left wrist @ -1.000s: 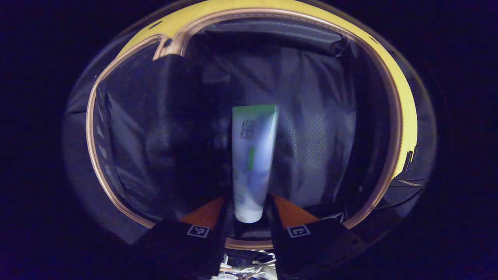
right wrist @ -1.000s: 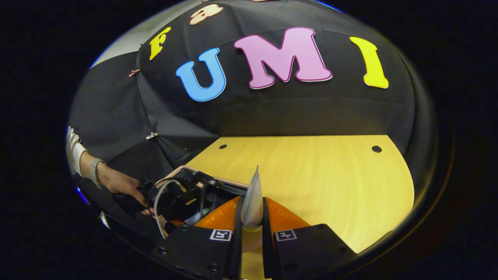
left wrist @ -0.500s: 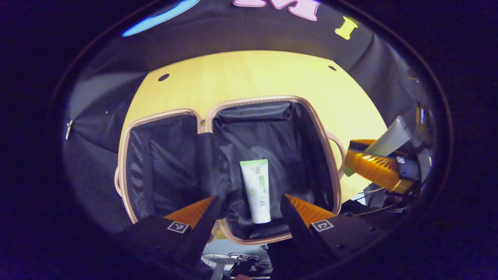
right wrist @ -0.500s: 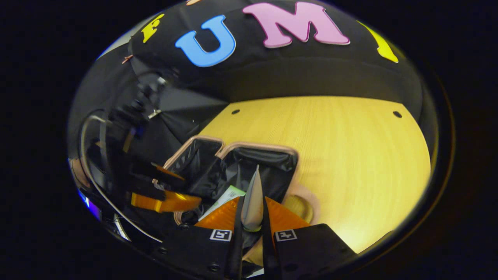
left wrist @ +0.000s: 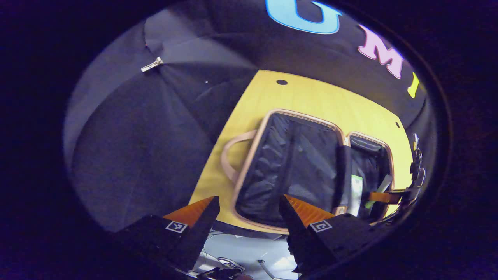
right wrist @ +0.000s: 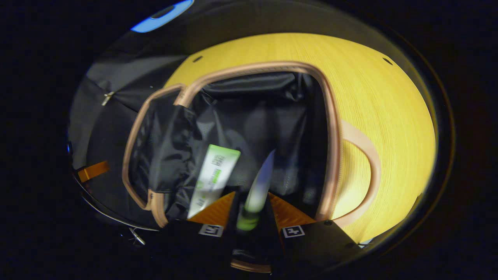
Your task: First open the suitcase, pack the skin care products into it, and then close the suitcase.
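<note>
One tube (right wrist: 258, 184) sits between the right tool (right wrist: 252, 206) fingers, above the suitcase (right wrist: 330, 128).

The left gripper (left wrist: 249, 198) is built from two matte black, blocky housings, each carrying a small square black-and-white coded tag (left wrist: 176, 226) on its upper face. From each housing runs a wedge-shaped finger (left wrist: 194, 212) with a finely ribbed face, tapering to a sharp point. The right gripper (right wrist: 252, 194) has the same make, with black housings, a square coded tag (right wrist: 293, 231) on each, ribbed tapering fingers (right wrist: 286, 213), and small round dark screws (right wrist: 325, 223) set into the top of one housing.
</note>
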Motion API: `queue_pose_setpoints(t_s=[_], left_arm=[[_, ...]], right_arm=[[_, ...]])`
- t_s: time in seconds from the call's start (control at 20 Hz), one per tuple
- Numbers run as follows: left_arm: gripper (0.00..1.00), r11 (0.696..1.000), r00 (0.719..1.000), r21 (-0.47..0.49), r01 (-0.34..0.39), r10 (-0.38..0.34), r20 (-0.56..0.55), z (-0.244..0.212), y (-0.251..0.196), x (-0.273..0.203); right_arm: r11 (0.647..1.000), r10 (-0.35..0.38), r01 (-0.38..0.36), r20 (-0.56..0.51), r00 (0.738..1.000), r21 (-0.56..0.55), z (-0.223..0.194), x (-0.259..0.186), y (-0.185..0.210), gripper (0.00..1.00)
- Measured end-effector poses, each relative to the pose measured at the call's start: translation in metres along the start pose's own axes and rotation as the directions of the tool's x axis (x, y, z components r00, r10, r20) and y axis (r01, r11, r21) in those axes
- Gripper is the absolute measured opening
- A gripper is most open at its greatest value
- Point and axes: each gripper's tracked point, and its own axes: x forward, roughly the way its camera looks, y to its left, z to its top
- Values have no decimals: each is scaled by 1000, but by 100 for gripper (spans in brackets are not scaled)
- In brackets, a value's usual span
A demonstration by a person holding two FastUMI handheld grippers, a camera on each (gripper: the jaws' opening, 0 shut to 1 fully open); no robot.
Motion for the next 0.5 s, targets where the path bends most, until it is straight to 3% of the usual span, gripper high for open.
queue_pose_setpoints(t_s=[0.15,0.25,0.35,0.5], left_arm=[[96,994,1000,-107,31,-31,2,8,13,3],[96,990,998,-131,60,-58,19,19,14,18],[96,994,998,-95,59,-57,20,30,19,35],[96,997,998,-58,59,-60,0,51,18,61]], right_arm=[[999,50,-49,36,998,-11,13,-15,24,94],[996,88,-85,103,991,-35,25,-39,29,98],[985,161,-147,185,969,-85,38,-59,35,98],[980,186,-155,303,935,-124,55,-97,20,98]])
